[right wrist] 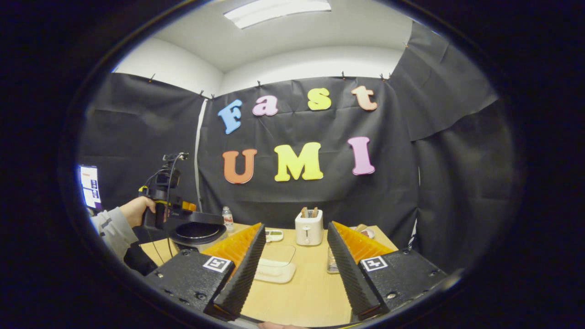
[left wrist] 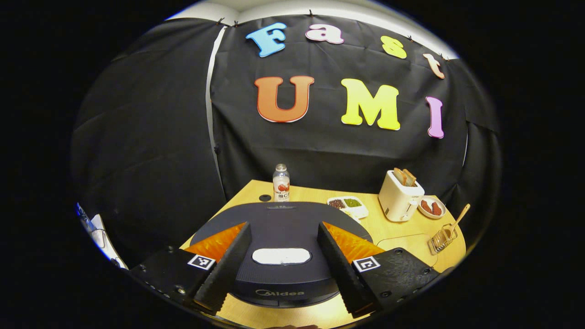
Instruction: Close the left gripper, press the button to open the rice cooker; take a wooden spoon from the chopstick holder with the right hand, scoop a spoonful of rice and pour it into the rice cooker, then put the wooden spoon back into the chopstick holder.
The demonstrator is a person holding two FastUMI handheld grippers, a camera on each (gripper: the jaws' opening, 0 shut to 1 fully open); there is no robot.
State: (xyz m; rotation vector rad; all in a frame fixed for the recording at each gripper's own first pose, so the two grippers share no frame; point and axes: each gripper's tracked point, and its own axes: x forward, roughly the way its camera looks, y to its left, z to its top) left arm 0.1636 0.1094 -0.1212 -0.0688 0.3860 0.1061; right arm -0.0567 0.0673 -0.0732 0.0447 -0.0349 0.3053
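Rice cooker [left wrist: 279, 249] sits on the worktop [left wrist: 397, 228] directly under the left hand-held gripper [left wrist: 283, 269], lid shut, its pale button [left wrist: 281, 256] between the spread fingers. Risk: pressing while spread, the fingers straddle the button and nothing latches open. Wooden spoon [left wrist: 457, 219] stands in the chopstick holder [left wrist: 441, 239], far right and ahead of that gripper. Right hand-held gripper [right wrist: 295, 274] also spread, empty; the toaster [right wrist: 309, 227] ahead could be clipped in reaching.
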